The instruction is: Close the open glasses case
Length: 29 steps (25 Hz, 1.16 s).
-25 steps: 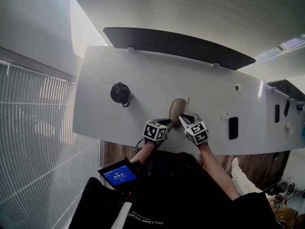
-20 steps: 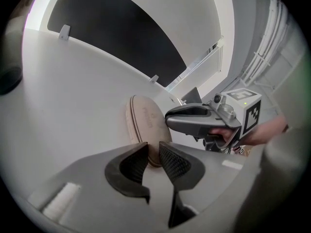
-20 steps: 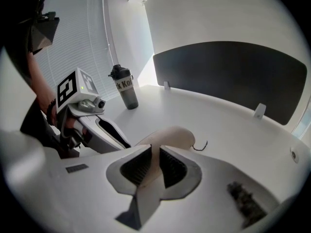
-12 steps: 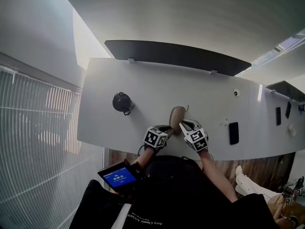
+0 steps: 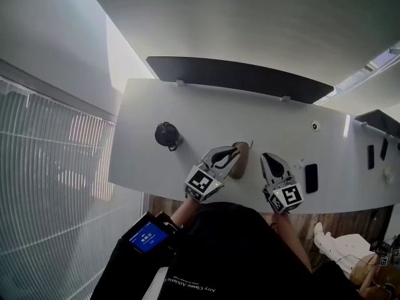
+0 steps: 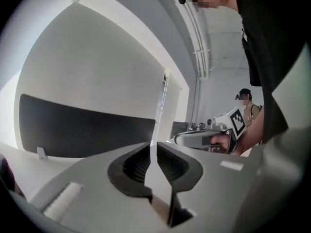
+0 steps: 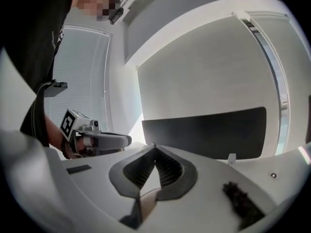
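Since a second ago both grippers have come off the tan glasses case (image 5: 241, 165), which rests on the white table (image 5: 187, 108). The left gripper (image 5: 229, 152) now lies just left of the case and hides its left edge. Its jaws are clenched almost together on nothing. The right gripper (image 5: 270, 160) sits apart to the case's right, jaws clenched and empty. Whether the case's lid is down is hard to make out. A dark round cup (image 5: 167, 134) stands well left of the case.

White desk (image 5: 206, 114), black mug (image 5: 167, 134), black phone (image 5: 311, 178)
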{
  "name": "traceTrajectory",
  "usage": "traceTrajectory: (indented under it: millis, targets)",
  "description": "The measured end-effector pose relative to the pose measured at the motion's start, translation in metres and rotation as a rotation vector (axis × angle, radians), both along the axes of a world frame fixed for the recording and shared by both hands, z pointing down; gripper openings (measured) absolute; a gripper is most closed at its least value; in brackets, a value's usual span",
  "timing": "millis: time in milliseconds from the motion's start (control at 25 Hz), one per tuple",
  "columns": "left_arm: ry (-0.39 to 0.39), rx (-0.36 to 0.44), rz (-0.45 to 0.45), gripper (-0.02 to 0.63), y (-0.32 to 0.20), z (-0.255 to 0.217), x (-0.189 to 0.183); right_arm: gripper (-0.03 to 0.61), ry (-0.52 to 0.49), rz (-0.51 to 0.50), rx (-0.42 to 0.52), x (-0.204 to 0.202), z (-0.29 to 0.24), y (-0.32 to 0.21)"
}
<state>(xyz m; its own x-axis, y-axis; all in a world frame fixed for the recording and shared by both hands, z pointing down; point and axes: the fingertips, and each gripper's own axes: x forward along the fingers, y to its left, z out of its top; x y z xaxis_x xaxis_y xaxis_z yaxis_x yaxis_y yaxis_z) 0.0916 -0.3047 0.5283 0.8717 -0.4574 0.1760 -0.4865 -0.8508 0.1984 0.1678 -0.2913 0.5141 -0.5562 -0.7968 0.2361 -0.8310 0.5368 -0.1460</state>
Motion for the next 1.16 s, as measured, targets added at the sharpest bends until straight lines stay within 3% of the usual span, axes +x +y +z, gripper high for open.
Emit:
traceTrajectory:
  millis: [120,320,480,760,960,1160]
  targets:
    - [-0.026,0.059,0.0,0.048,-0.002,-0.007,-0.002,0.008,0.064,-0.031,0.011,-0.002,-0.002,0.001]
    - [-0.065,0.014,0.002,0.043,0.002,0.009,-0.006,0.008,0.126,-0.074,-0.033,-0.008,0.021,0.005]
    - [-0.076,-0.015,-0.001,0.043,0.007,0.018,-0.011,0.008,0.102,-0.064,-0.091,-0.014,0.031,0.01]
    - [-0.086,-0.049,-0.016,0.038,0.008,0.031,-0.013,0.008,0.119,-0.083,-0.08,-0.013,0.039,0.013]
    - [-0.094,-0.059,-0.02,0.037,0.005,0.036,-0.014,0.008,0.143,-0.066,-0.127,-0.014,0.037,0.008]
    - [-0.104,-0.073,-0.023,0.035,0.008,0.044,-0.017,0.008,0.112,-0.091,-0.114,-0.017,0.054,0.014]
